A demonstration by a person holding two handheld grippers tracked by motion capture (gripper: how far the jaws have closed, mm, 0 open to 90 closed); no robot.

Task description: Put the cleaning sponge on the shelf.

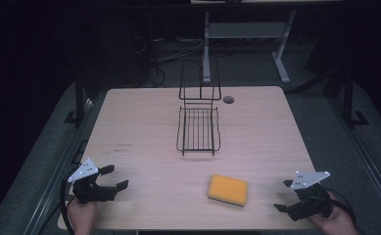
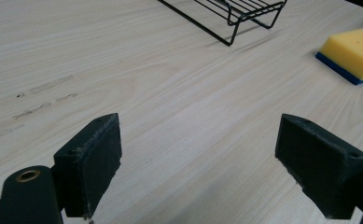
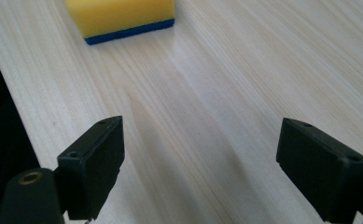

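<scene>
Both grippers sit wide open and empty at the near corners of the table (image 1: pixel 144 127): left gripper (image 1: pixel 110 178), right gripper (image 1: pixel 282 195). The yellow sponge (image 1: pixel 228 189) lies near-right of centre, the wire rack (image 1: pixel 198 128) farther back. I'd guess the sponge gets picked up, so bring the right gripper in low, straddle its short sides, and close gently since it'll squish.

Pale wooden table (image 1: pixel 144 127) amid dark room (white desk frame (image 1: pixel 247 34) behind)
</scene>
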